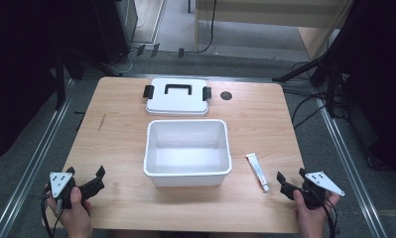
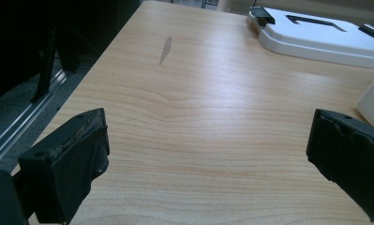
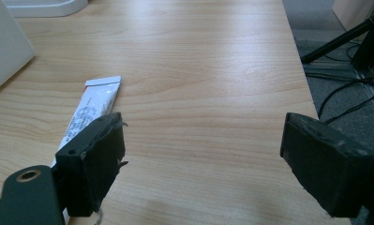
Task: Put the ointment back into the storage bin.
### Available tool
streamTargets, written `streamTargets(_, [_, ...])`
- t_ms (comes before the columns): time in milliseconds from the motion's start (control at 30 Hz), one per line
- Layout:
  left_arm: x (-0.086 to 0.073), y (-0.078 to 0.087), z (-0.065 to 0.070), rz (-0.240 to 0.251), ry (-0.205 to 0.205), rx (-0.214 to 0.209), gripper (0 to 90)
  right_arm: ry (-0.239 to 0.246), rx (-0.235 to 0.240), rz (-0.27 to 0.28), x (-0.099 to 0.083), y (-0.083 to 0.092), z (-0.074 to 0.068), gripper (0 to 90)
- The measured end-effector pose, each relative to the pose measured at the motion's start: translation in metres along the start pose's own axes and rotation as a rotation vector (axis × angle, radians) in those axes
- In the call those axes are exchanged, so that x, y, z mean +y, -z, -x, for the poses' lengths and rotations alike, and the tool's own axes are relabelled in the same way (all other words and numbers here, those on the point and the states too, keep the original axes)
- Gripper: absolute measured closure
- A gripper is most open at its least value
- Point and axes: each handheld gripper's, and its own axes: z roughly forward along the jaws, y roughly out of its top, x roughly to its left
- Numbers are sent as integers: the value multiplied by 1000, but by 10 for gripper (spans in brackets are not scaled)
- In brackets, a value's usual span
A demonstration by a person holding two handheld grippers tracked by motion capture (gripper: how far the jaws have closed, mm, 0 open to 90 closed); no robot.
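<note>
Left gripper (image 1: 85,173) at seven o'clock and right gripper (image 1: 290,176) at five o'clock hover with jaws spread wide, holding nothing. The tube (image 1: 257,171) lies just beside the right gripper. The box (image 1: 187,171) sits centre, its lid (image 1: 177,98) at twelve.

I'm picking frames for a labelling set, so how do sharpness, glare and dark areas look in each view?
High view: soft and low in detail, with the room's corners nearly black; the white box shows little inner shading. Left gripper view: a pale sheen on the table, near jaws slightly blurred. Right gripper view: the tube has print too soft to read.
</note>
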Motion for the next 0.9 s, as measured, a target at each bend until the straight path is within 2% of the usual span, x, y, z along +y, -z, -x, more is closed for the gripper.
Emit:
streamTargets(233, [0,0,-1,5,11,-9,3,26,-1,-28,1,-2,-2,145])
streamTargets(267, [0,0,-1,6,12,-10,3,34,3,-40,1,-2,-3,147])
streamTargets(333, [0,0,-1,9,17,-8,3,19,22,-66,4,-2,-4,148])
streamTargets(433, [0,-1,2,19,-3,15,3,16,21,-122,11,-2,-8,152])
streamTargets(467, [1,-2,3,17,-16,25,5,25,39,-141,13,-2,-10,152])
streamTargets(567, [1,-3,5,18,-40,37,5,61,68,-219,23,-3,-18,151])
streamTargets(633, [0,-1,6,25,-45,27,5,89,73,-286,32,-5,-25,153])
streamTargets(733, [0,-1,6,26,-48,28,5,120,84,-409,47,-9,-35,153])
streamTargets(833, [0,-1,6,26,-44,27,6,171,89,-545,62,-13,-45,155])
streamTargets(900, [0,-1,6,26,-43,25,5,189,94,-616,69,-16,-51,156])
